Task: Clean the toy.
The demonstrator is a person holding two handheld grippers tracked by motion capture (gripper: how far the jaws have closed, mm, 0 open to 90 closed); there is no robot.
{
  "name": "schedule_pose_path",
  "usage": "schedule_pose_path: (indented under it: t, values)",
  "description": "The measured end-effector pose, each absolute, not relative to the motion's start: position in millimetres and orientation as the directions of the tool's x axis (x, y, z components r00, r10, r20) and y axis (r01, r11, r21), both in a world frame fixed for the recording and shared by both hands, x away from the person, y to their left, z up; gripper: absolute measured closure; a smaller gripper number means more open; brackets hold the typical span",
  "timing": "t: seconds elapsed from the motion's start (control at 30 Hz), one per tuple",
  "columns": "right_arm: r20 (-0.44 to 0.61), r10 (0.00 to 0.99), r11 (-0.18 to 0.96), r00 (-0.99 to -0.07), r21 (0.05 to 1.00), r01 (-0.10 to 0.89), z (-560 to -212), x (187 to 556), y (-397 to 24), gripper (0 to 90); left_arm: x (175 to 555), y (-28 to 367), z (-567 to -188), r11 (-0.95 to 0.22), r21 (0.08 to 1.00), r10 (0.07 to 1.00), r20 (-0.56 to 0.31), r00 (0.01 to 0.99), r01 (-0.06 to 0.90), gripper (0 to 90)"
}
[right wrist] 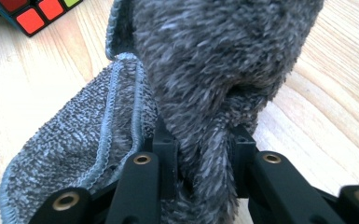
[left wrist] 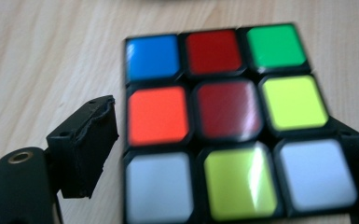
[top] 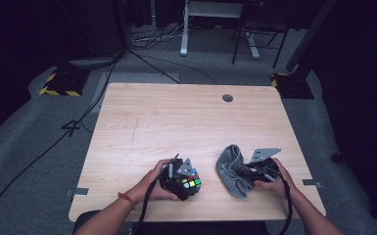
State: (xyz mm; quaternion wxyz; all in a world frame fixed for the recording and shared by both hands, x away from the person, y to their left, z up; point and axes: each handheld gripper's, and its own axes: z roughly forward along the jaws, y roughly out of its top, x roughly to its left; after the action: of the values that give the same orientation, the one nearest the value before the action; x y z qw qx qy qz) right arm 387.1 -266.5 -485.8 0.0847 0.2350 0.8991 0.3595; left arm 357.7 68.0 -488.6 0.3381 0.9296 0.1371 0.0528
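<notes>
Near edge of the wooden desk (top: 186, 117): the left gripper (top: 183, 178) sits at the puzzle cube (top: 190, 182), the right gripper (top: 247, 172) at the grey cloth (top: 231, 170). The two pairs are near each other but apart, cube left of cloth in the high view. Left gripper view: the cube (left wrist: 228, 126) lies between the fingers, its face of blue, red, green, orange, yellow-green and white tiles turned to the camera. The left-hand finger (left wrist: 86, 144) stands just beside the cube's edge with a narrow strip of desk (left wrist: 51, 56) visible between pad and cube; the other finger is at the cube's far side, mostly hidden, so contact there cannot be told. The gap reads as an unclamped, open stance around the cube. The cube rests on the desk. Right gripper view: the fingers (right wrist: 165, 149) are closed on a bunched fold of the cloth (right wrist: 214, 70), pile squeezed between the pads. The rest of the cloth rises ahead of the fingers and spills to one side, its stitched hem lying on the desk (right wrist: 42, 79). A cube corner (right wrist: 30, 14) shows at the upper left of that view.
</notes>
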Motion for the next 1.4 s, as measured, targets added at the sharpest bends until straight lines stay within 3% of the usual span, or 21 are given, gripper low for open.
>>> schedule_pose_path:
  t: [0.33,0.53,0.7,0.93,1.07,1.2,1.33,1.4]
  values:
    - [-0.019,0.483,0.647,-0.875,0.681,0.342,-485.1,384.3,-264.5,70.0,350.4,78.5,-489.1,-0.731,0.639,0.316,0.006,0.949,0.240,18.3]
    - [-0.010,0.482,0.641,-0.876,0.685,0.345,-485.5,384.2,-265.4,71.0,356.1,80.2,-490.9,-0.729,0.645,0.280,-0.027,0.960,0.231,31.3]
    - [-0.002,0.468,0.637,-0.884,0.695,0.335,-485.4,382.9,-265.9,73.7,368.9,74.9,-491.3,-0.728,0.648,0.264,-0.037,0.964,0.224,33.1]
    - [0.013,0.443,0.630,-0.896,0.707,0.322,-483.2,379.9,-263.1,75.1,376.6,63.6,-494.5,-0.708,0.668,0.265,-0.048,0.963,0.228,32.0]
    - [0.008,0.434,0.636,-0.901,0.705,0.313,-483.7,378.4,-260.5,75.0,378.3,57.8,-496.4,-0.717,0.662,0.258,-0.039,0.965,0.218,26.9]
    - [0.007,0.428,0.639,-0.904,0.704,0.309,-484.4,377.5,-258.1,74.8,378.6,50.5,-495.1,-0.720,0.658,0.266,-0.035,0.963,0.222,31.0]
    - [-0.003,0.435,0.643,-0.900,0.701,0.308,-483.8,376.0,-257.9,74.4,370.3,52.0,-494.1,-0.739,0.630,0.263,-0.060,0.963,0.240,16.7]
    - [-0.009,0.436,0.646,-0.900,0.699,0.306,-484.0,375.8,-257.8,74.1,364.2,57.2,-493.2,-0.747,0.617,0.277,-0.048,0.960,0.247,17.0]
